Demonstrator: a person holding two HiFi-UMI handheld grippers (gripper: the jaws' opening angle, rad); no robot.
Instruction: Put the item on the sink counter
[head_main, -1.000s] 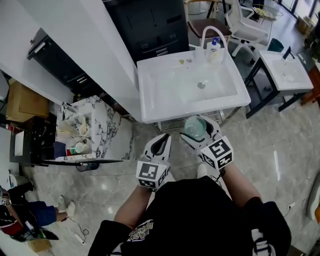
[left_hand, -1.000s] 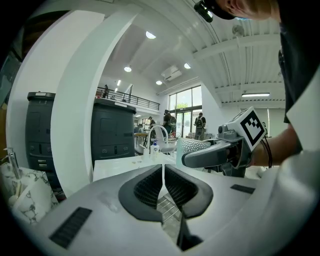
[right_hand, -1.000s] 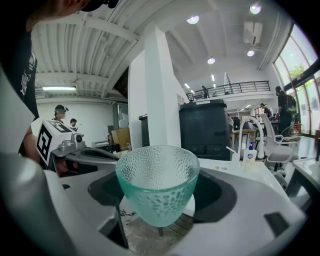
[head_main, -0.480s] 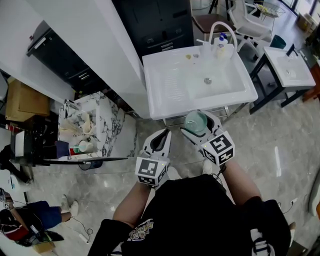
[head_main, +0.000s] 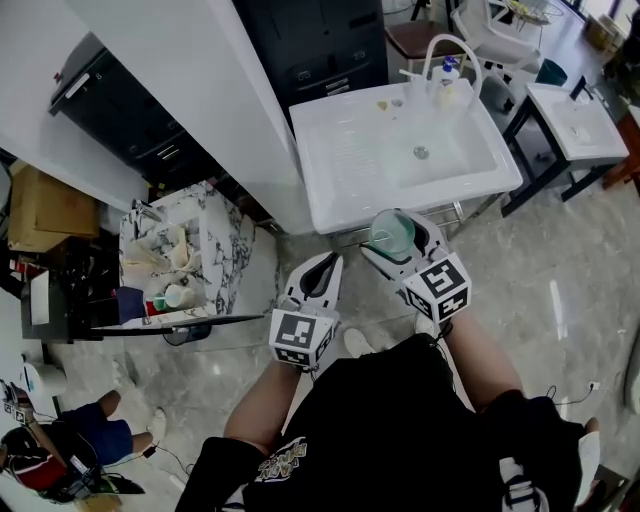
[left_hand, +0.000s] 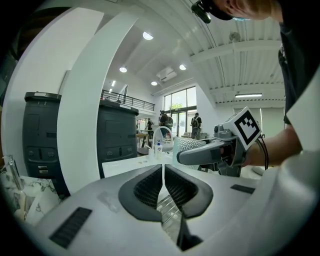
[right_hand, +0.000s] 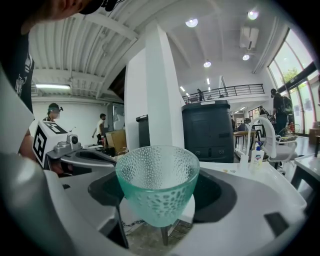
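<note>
Just short of the sink (head_main: 345, 170), right hand-held gripper (head_main: 398, 240) clamps the dimpled green glass cup (head_main: 388, 232) upright for set-down; left hand-held gripper (head_main: 318, 283) hangs pinched together, empty.

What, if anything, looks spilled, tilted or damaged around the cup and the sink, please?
Nothing stands out: the green glass cup sits upright in the right tongs, short of the white sink, with no spill showing.
</note>
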